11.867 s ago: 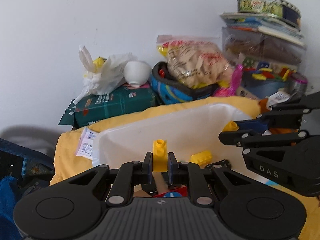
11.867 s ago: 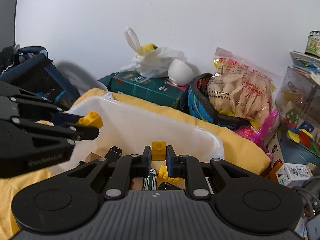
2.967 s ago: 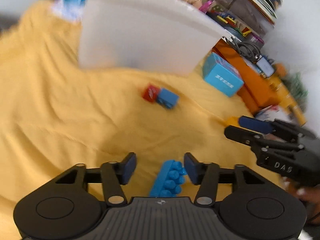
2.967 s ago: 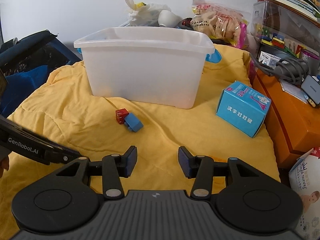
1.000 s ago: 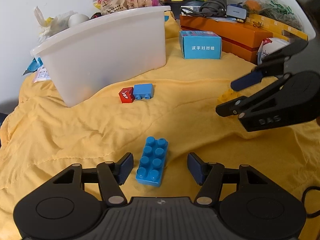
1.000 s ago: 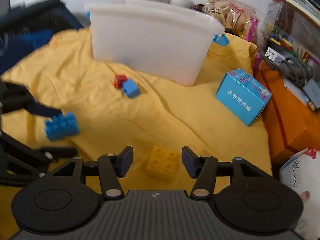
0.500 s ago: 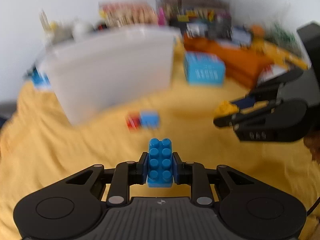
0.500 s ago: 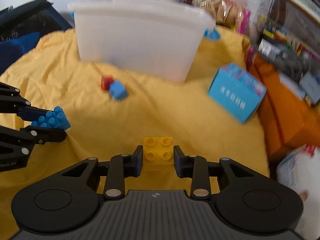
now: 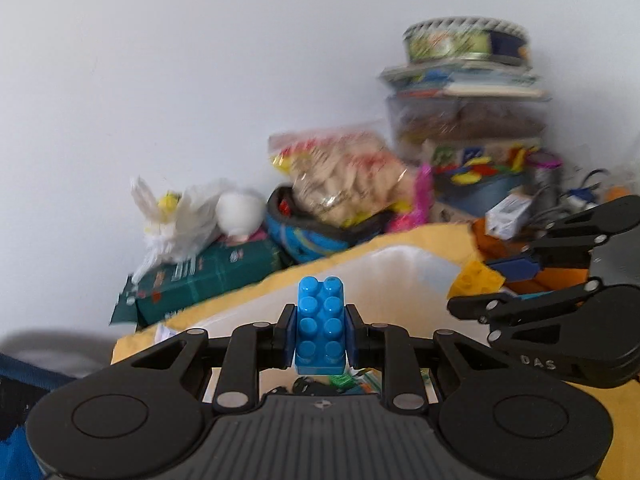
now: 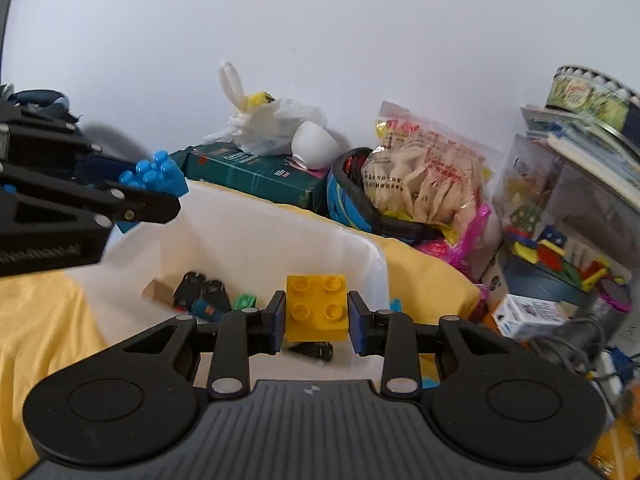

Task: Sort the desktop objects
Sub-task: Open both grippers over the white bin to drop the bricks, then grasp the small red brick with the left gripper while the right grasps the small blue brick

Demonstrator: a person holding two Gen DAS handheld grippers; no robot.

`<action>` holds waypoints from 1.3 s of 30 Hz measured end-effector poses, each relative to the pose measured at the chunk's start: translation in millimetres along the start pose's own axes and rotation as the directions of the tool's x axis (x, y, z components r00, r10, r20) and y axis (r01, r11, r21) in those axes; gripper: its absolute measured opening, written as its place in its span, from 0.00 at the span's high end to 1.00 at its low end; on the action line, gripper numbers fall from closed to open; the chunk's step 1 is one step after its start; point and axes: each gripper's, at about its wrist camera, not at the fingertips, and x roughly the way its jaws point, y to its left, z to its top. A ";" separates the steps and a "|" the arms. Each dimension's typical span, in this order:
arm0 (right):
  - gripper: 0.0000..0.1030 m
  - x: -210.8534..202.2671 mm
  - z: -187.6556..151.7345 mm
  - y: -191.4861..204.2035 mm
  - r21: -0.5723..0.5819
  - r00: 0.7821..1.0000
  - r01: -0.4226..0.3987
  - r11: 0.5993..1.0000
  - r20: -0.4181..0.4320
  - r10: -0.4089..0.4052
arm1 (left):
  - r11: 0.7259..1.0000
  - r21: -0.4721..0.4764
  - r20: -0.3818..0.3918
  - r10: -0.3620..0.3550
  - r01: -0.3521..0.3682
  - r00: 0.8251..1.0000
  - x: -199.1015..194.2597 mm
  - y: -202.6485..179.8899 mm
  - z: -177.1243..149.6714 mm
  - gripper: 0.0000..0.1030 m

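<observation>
My left gripper (image 9: 319,336) is shut on a blue eight-stud brick (image 9: 320,326) and holds it above the white plastic bin (image 9: 384,280). My right gripper (image 10: 316,318) is shut on a yellow four-stud brick (image 10: 316,308) above the same bin (image 10: 256,236). In the left wrist view the right gripper (image 9: 492,280) with the yellow brick (image 9: 474,280) shows at the right. In the right wrist view the left gripper (image 10: 156,196) with the blue brick (image 10: 156,178) shows at the left. Toy cars (image 10: 200,292) and small toys lie on the bin floor.
The bin stands on a yellow blanket (image 10: 40,320). Behind it are a green box (image 10: 256,176), a white plastic bag (image 10: 264,124), a snack bag (image 10: 424,176) in a blue helmet, and stacked clear boxes with a tin (image 10: 588,92) at the right. A white wall is behind.
Both grippers have risen from the blanket with their bricks and moved forward over the open bin. The view now looks into the bin and at the wall.
</observation>
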 end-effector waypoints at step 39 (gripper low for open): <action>0.68 -2.5 -113.5 72.5 -0.197 0.970 -0.219 0.956 -0.149 0.191 | 0.993 -0.092 -0.279 -0.097 0.074 0.955 -72.1 -47.2 -155.7 0.36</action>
